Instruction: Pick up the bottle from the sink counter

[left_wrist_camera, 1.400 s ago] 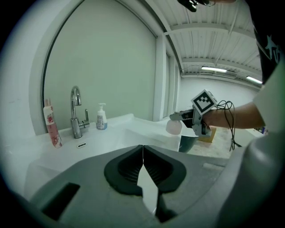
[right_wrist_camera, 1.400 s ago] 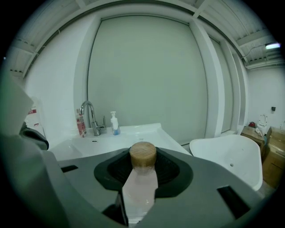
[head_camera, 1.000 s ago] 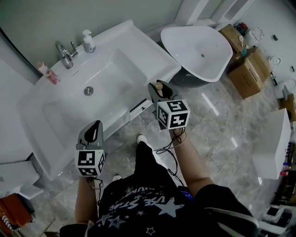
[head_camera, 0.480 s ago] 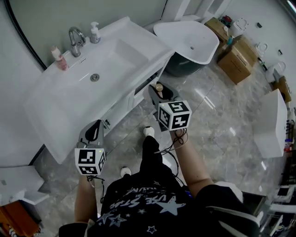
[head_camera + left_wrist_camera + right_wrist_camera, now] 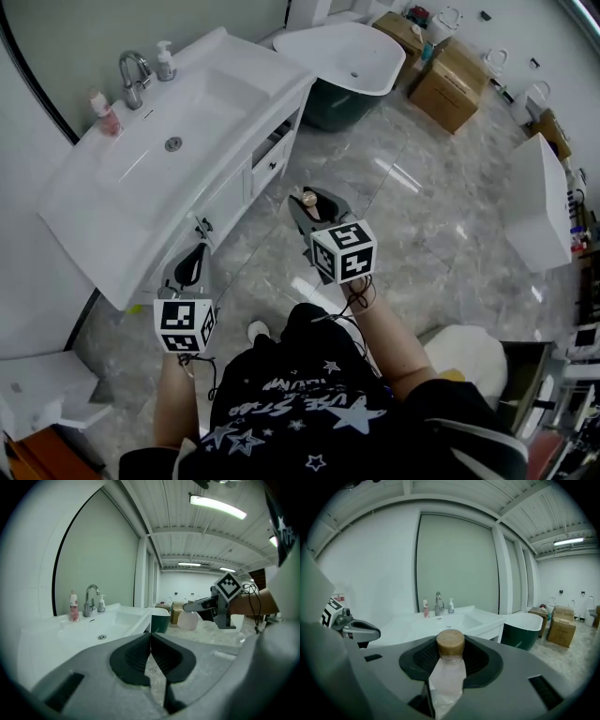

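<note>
A clear pinkish bottle (image 5: 449,672) with a round wooden cap stands between the pads of my right gripper (image 5: 450,657), which is shut on it. In the head view that gripper (image 5: 310,203) hangs over the marble floor, well to the right of the white sink counter (image 5: 202,108); the cap (image 5: 308,199) shows at its tip. The left gripper view shows the held bottle (image 5: 189,620) from the side. My left gripper (image 5: 190,268) is near the counter's front corner, its pads (image 5: 140,654) closed together with nothing between them.
On the counter stand a pink bottle (image 5: 103,112), a chrome tap (image 5: 132,75) and a white pump dispenser (image 5: 165,61). A white and green tub (image 5: 343,58), cardboard boxes (image 5: 448,86) and a white cabinet (image 5: 540,208) stand on the floor beyond.
The sink counter has slid up and to the left in the head view as the person backs away. Both grippers now hang over the floor, the right still holding the bottle.
</note>
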`<state>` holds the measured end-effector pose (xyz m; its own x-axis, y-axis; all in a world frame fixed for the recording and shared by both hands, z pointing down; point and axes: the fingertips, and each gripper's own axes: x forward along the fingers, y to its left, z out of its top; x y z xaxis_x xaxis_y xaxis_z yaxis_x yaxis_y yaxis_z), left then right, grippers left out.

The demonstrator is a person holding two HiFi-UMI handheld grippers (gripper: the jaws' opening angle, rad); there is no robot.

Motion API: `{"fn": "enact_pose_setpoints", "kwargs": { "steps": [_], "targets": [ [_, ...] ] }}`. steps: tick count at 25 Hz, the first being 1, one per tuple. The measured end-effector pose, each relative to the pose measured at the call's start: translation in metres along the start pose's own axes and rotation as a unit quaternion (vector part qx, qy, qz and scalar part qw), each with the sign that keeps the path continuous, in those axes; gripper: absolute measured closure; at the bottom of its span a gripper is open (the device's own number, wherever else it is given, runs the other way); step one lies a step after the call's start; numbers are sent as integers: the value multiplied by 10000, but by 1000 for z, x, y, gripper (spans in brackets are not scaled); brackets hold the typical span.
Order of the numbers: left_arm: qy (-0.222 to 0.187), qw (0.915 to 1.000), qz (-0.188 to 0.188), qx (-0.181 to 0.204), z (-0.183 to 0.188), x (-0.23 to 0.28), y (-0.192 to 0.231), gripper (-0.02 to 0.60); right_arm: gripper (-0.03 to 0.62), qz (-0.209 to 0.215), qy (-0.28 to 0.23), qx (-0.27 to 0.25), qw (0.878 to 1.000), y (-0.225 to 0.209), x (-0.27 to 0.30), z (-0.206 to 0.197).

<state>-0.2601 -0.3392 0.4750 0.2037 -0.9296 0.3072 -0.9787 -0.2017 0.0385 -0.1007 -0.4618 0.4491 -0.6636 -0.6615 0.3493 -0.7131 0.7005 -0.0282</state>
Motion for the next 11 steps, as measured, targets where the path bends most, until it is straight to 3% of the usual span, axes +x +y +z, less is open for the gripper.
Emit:
{"fn": "enact_pose_setpoints", "kwargs": {
  "steps": [5, 11],
  "targets": [
    [-60, 9998, -160, 36, 0, -1, -32, 561, 457, 27, -38, -18, 10000, 7, -31, -16],
    [-68, 9999, -71, 31, 2, -1, -69, 561, 457, 61, -116, -90, 9999, -7, -69, -22]
  ]
}}
